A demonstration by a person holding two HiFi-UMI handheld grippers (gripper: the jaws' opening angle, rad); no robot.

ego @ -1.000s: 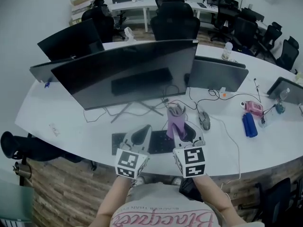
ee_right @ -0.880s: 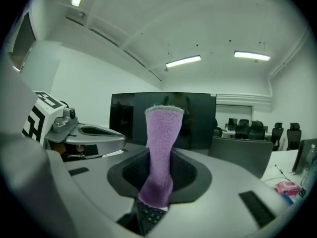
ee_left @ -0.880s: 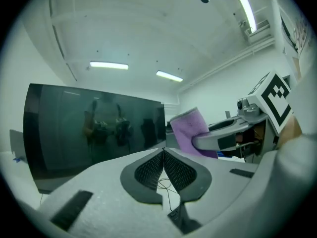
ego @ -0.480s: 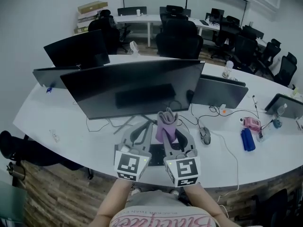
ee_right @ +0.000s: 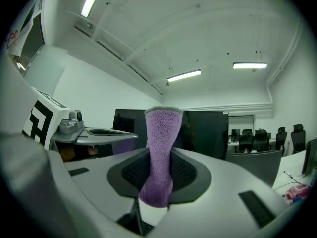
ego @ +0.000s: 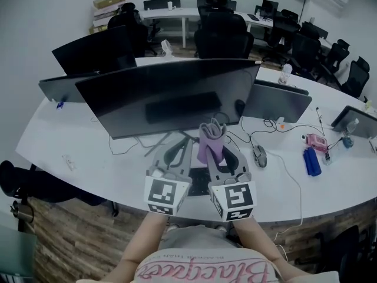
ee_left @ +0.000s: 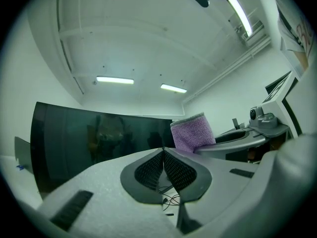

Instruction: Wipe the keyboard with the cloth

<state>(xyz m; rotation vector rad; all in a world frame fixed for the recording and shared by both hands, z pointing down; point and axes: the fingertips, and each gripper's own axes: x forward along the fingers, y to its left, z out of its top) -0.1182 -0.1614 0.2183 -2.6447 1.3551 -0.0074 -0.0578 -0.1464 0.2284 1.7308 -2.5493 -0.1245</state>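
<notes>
My right gripper (ego: 212, 155) is shut on a purple cloth (ego: 210, 138), which stands up out of the jaws in front of the big monitor. In the right gripper view the cloth (ee_right: 162, 128) is pinched between the dark pads and hangs a little below them; the right gripper (ee_right: 159, 158) points upward at the ceiling. My left gripper (ego: 186, 144) is beside it on the left, raised the same way. Its pads (ee_left: 148, 168) meet with nothing between them, and the cloth (ee_left: 192, 133) shows just to its right. The black keyboard (ego: 199, 183) lies under both grippers, mostly hidden.
A wide dark monitor (ego: 165, 96) stands right behind the grippers, with a smaller screen (ego: 277, 102) to its right. A mouse (ego: 258, 155), loose cables (ego: 277, 125), a blue bottle (ego: 310, 161) and a pink item (ego: 317, 141) lie on the white desk (ego: 70, 140) at right.
Both grippers have risen off the keyboard and tipped upward, coming closer together. The cloth stays clamped in the right gripper and is now higher against the monitor.
</notes>
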